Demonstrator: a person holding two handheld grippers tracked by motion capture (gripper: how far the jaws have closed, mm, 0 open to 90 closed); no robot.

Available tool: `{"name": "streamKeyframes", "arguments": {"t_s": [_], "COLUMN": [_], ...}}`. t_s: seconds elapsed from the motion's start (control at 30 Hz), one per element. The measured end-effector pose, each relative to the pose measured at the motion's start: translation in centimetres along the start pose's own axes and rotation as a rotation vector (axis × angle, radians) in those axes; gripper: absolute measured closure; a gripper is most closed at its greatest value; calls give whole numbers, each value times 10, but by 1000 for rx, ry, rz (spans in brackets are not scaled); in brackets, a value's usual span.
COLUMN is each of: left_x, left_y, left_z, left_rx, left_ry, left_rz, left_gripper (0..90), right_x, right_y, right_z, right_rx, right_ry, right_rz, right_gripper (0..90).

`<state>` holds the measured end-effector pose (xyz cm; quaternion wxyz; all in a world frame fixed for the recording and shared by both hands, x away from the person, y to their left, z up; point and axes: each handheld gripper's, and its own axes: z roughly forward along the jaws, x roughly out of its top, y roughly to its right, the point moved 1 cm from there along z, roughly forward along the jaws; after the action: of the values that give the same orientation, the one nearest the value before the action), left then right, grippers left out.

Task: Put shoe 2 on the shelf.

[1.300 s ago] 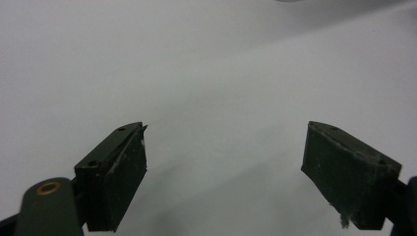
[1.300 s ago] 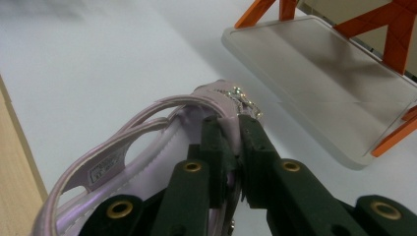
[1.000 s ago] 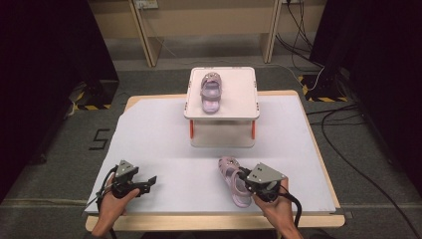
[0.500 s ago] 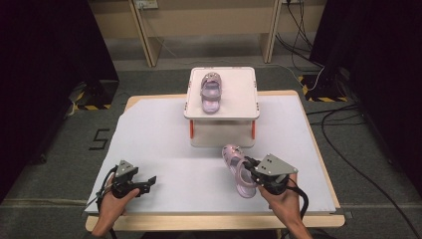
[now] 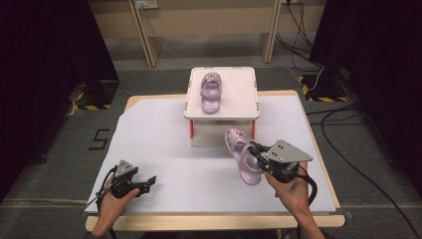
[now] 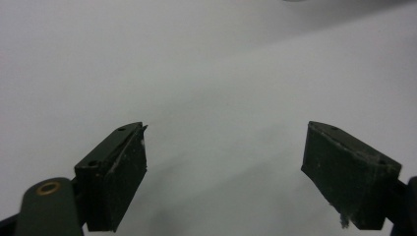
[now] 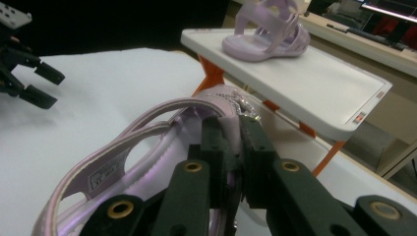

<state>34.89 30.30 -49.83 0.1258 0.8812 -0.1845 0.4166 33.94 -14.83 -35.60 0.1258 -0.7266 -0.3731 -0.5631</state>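
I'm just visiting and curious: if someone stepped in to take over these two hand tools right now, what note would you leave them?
Right gripper: shut on the strap of a pink sandal, lifted off the white table, near the raised tray.
Left gripper: open, holding nothing, low over the table near its front left.
Done: the matching sandal sits on the tray.
Left: probably set the held sandal on the tray beside it, then let go.
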Motion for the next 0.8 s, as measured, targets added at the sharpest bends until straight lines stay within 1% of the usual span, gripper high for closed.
{"name": "streamKeyframes", "arguments": {"t_s": [0.17,0.3,0.33,0.37,0.6,0.73,0.8], "left_x": [0,0,0,0,0,0,0], "left_y": [0,0,0,0,0,0,0], "left_z": [0,0,0,0,0,0,0], "left_rx": [0,0,0,0,0,-2,-2], "left_ry": [1,2,3,2,3,4,3], "left_rz": [0,-2,-3,-3,-3,-3,-3], "left_gripper": [163,163,163,163,163,163,163], "right_x": [15,24,27,29,48,58,62], "right_y": [10,20,23,25,43,55,63], "right_z": [-2,3,5,7,21,34,42], "right_rx": [-10,-19,-28,-33,-70,-106,-124], "right_ry": [29,42,49,49,53,44,35], "right_rz": [7,23,12,10,15,18,32], "right_gripper": [831,831,831,831,832,832,831]}}
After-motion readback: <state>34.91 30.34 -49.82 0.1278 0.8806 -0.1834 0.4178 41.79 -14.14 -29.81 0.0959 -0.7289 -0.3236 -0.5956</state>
